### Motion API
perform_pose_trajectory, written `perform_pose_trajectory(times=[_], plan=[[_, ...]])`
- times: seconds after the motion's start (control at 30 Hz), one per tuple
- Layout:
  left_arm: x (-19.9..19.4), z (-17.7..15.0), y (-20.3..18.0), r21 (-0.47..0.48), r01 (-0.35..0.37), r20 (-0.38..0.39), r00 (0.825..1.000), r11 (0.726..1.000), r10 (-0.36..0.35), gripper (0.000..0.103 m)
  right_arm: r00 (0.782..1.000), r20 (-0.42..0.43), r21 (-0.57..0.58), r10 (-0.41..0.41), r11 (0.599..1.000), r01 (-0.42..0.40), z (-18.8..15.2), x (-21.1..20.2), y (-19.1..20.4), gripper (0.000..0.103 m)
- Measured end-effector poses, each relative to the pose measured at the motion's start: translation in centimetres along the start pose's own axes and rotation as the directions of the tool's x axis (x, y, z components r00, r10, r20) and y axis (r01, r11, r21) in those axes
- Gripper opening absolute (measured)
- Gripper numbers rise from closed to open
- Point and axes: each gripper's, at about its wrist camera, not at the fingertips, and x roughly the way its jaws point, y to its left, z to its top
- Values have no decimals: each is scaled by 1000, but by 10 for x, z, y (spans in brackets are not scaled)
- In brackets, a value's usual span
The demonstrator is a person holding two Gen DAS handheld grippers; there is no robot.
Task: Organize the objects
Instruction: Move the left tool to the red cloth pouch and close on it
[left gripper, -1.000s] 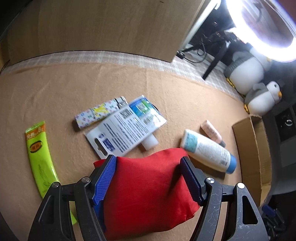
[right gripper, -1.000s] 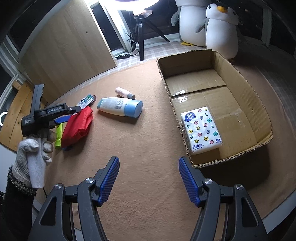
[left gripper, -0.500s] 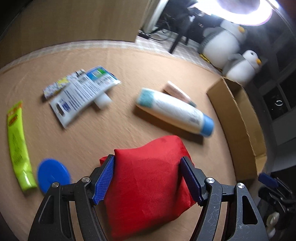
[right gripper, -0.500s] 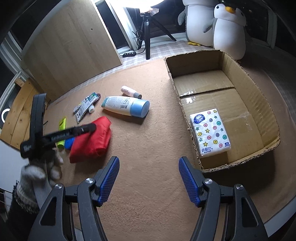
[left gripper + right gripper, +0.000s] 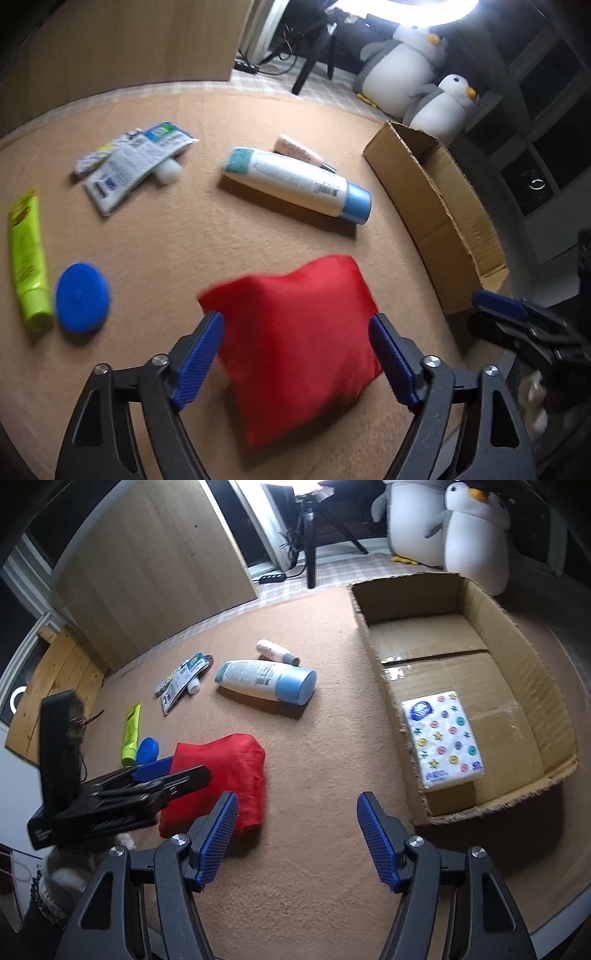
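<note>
the left tongs (image 5: 295, 354), jaws just widened around the red pouch (image 5: 295, 332) at lower centre, may drop it short of the cardboard box (image 5: 480, 686); right tongs (image 5: 295, 830) gape empty.

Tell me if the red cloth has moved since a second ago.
Yes. The red cloth has travelled right, away from the green tube and toward the box.

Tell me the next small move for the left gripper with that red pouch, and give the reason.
Probably back the left gripper off the red pouch. Its jaws have just been opening, and the pouch seems to rest on the tan mat between them, short of the cardboard box. The right gripper, open and empty, stands nearer the box.
</note>
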Motion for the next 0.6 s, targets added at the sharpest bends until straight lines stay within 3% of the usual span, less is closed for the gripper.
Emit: perform_pose_trajectory(times=[0.27,0.47,0.6], plan=[[-10,-31,11,-15,19,-29,999,1000,-19,83,992,-103,-61,67,995,-73,9,35,17,63],[-5,-35,14,-33,50,-31,998,998,-51,82,977,-186,-84,108,989,-125,15,65,31,63],[-4,-34,12,-24,59,-38,998,998,-60,75,970,-219,-106,108,985,-133,17,80,40,63]])
